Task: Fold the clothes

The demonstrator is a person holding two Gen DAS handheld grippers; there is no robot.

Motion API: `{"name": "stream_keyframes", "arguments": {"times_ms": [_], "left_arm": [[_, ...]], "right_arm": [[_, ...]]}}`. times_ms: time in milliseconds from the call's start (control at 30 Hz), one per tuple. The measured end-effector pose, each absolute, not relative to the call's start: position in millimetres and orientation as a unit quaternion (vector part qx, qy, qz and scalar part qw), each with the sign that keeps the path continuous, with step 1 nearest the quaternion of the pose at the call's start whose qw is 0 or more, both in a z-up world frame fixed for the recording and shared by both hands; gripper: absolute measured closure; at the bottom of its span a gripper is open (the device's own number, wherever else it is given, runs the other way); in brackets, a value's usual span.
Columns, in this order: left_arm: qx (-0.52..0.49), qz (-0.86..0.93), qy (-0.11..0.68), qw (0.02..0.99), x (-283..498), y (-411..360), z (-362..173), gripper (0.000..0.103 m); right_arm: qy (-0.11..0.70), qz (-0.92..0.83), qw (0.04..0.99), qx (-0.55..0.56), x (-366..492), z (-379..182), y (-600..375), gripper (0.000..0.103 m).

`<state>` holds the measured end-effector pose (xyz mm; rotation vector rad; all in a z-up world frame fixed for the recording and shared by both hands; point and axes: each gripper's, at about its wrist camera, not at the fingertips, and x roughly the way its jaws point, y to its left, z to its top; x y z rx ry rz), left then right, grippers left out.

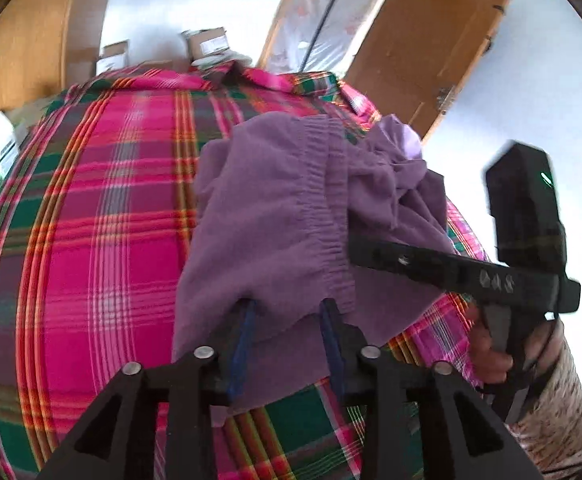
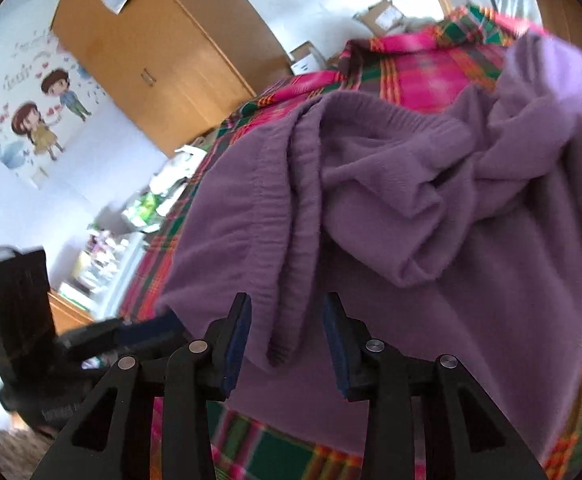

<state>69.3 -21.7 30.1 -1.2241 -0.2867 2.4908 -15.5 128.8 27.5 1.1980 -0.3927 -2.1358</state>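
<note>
Left wrist view: purple pants (image 1: 275,216) bunched on a plaid blanket (image 1: 91,220) of pink, green and orange, elastic waistband running down the middle. Left gripper (image 1: 289,312) at the near hem, blue-padded fingers (image 1: 243,344) apart, a flap of purple cloth lying between them; whether the pads press the cloth cannot be told. Right gripper (image 1: 355,252) reaching in from the right side, its black bar laid across the waistband, held by a hand (image 1: 491,356) in a speckled knit sleeve (image 1: 563,412). Cardboard boxes (image 1: 207,42) past the far edge of the blanket, a wooden door (image 1: 431,40) beyond.

Right wrist view: same pants (image 2: 431,220) heaped in folds, filling most of the frame, blanket (image 2: 431,68) showing behind and below. Right gripper (image 2: 287,312) with fingers (image 2: 239,340) spread, a gathered ridge of waistband hanging down into the gap, not visibly pinched. Left gripper (image 2: 163,322) low on the left, blurred, tips at the edge of the cloth. Wooden wardrobe (image 2: 163,60) and cartoon wall stickers (image 2: 47,120) in the background.
</note>
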Motion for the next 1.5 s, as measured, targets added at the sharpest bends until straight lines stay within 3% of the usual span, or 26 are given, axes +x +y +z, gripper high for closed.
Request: {"name": "stream_keyframes", "arguments": {"times_ms": [200,267,500,533,600,633,733,933,1500], "left_arm": [[-0.434,0.879,-0.108,0.167,65.1,-30.1,22.8,0.068],[-0.438,0.876,-0.111,0.166,62.7,-33.2,19.0,0.068],[-0.444,0.871,-0.126,0.168,58.8,-44.3,9.4,0.068],[-0.445,0.87,-0.129,0.168,58.6,-45.8,8.6,0.068],[-0.445,0.869,-0.134,0.169,58.0,-48.9,7.1,0.068],[-0.444,0.869,-0.135,0.17,58.2,-50.0,6.8,0.068],[-0.442,0.869,-0.137,0.175,59.0,-53.4,5.8,0.068],[-0.433,0.863,-0.185,0.181,62.9,-77.2,3.1,0.068],[-0.415,0.862,-0.249,0.149,76.4,-135.6,3.7,0.068]], "right_arm": [[-0.199,-0.791,0.336,0.471,-37.2,18.8,125.3,0.06],[-0.219,-0.783,0.339,0.474,-42.6,16.1,125.2,0.053],[-0.234,-0.785,0.328,0.471,-51.5,18.5,121.2,0.053],[-0.226,-0.788,0.331,0.467,-50.5,21.1,117.9,0.054],[-0.209,-0.795,0.335,0.46,-49.1,25.7,111.2,0.066],[-0.201,-0.799,0.333,0.459,-49.3,27.2,107.8,0.08],[-0.183,-0.808,0.334,0.449,-49.9,35.7,96.8,0.092],[-0.142,-0.815,0.369,0.423,-52.3,60.2,68.1,0.093],[-0.033,-0.777,0.454,0.435,-63.8,63.0,-64.7,0.093]]}}
